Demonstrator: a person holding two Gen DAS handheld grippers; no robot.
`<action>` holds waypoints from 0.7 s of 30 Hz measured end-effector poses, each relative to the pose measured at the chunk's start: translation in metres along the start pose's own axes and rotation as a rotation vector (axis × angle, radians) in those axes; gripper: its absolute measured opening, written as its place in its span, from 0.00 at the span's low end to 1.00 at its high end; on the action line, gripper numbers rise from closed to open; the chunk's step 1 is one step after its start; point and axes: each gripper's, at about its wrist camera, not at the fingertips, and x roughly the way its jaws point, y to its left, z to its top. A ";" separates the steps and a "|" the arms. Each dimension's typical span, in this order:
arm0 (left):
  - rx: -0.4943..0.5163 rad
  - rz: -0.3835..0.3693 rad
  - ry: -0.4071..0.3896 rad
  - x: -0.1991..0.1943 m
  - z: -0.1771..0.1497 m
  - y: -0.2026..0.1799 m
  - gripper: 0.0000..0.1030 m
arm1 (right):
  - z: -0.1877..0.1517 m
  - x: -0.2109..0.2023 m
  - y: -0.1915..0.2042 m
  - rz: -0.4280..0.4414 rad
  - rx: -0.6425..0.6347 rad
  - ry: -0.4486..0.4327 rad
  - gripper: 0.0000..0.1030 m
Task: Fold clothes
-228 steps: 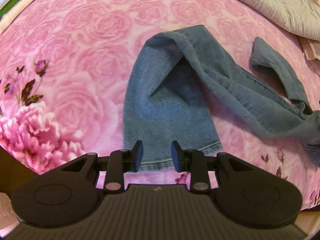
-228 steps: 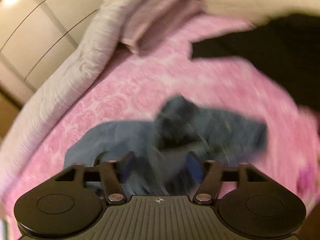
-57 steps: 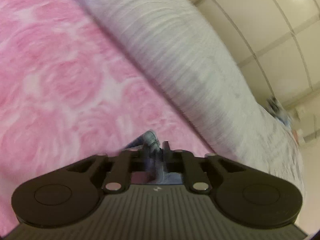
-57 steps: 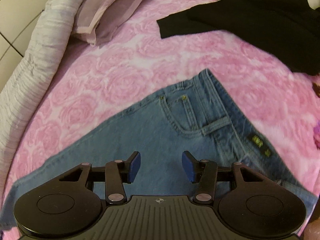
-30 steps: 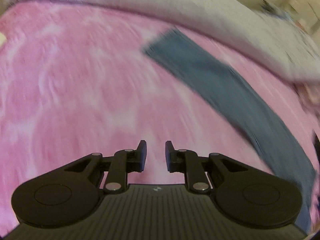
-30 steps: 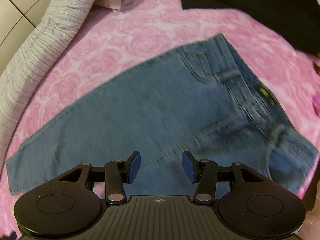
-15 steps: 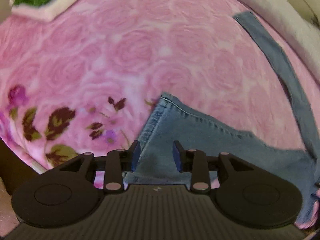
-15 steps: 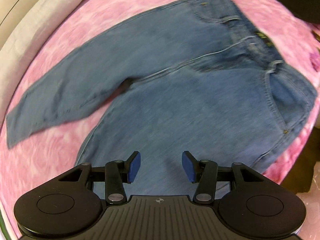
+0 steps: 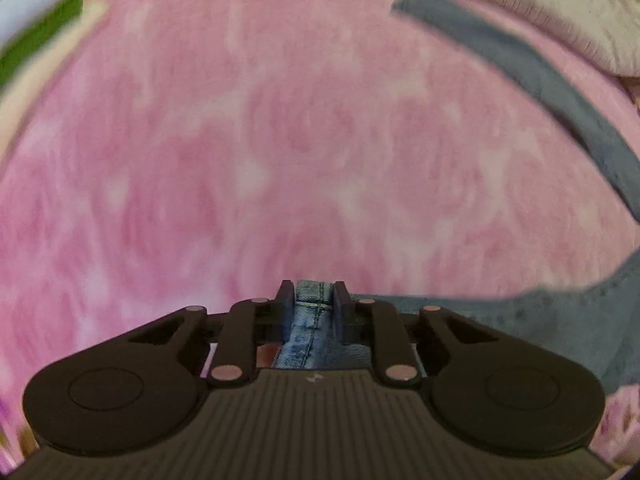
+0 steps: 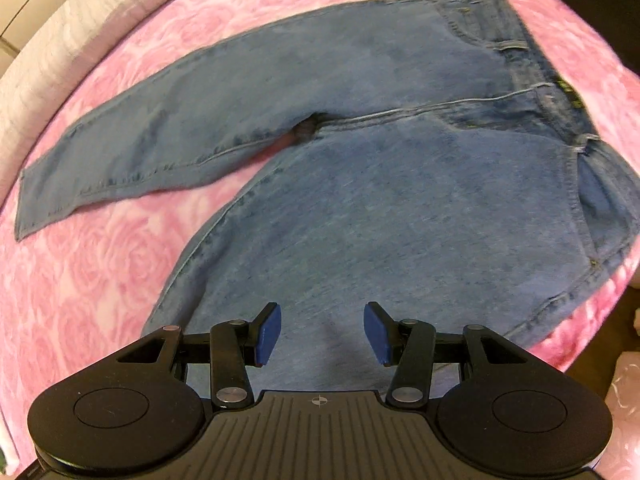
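While the left gripper (image 9: pixel 309 300) is closing on a denim hem (image 9: pixel 314 294) held between its jaws, the right gripper (image 10: pixel 322 334) is being held wide open and empty over the near leg. The jeans (image 10: pixel 400 208) are lying on the pink blanket (image 10: pixel 100 240), legs running left, waistband far right.

Black ribbed grippers; right fingers (image 10: pixel 269 334) seemingly blue-padded.

Both wrist views steeply down, jeans (image 10: pixel 400 200) shared.

Blue denim jeans (image 10: pixel 400 208), pink rose-patterned blanket (image 10: pixel 100 280), grey striped quilt (image 9: pixel 560 12)
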 end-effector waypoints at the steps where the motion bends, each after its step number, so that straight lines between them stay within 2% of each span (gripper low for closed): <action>1: 0.011 0.004 -0.052 -0.004 0.014 0.000 0.15 | 0.000 -0.002 -0.005 -0.007 0.019 -0.007 0.48; 5: 0.055 0.018 -0.261 -0.018 0.069 -0.001 0.18 | -0.002 -0.006 -0.020 -0.010 0.072 -0.024 0.49; 8: 0.131 0.143 -0.237 0.007 0.098 -0.013 0.16 | -0.005 -0.008 -0.032 -0.011 0.100 -0.030 0.49; 9: 0.160 0.206 -0.215 0.019 0.103 -0.015 0.17 | -0.007 -0.008 -0.037 -0.012 0.109 -0.030 0.49; 11: 0.133 0.285 -0.144 0.033 0.105 -0.011 0.17 | -0.011 -0.009 -0.049 -0.015 0.132 -0.036 0.49; 12: 0.069 0.281 -0.112 0.035 0.101 -0.006 0.16 | -0.013 -0.011 -0.058 -0.018 0.149 -0.044 0.49; 14: -0.031 0.228 -0.072 0.027 0.081 -0.003 0.17 | -0.018 -0.015 -0.075 -0.024 0.184 -0.060 0.49; 16: -0.132 0.175 -0.032 0.019 0.061 0.000 0.24 | -0.022 -0.020 -0.094 -0.038 0.232 -0.085 0.49; 21: -0.306 0.107 0.090 -0.002 -0.005 -0.016 0.28 | -0.035 -0.030 -0.159 -0.032 0.463 -0.162 0.49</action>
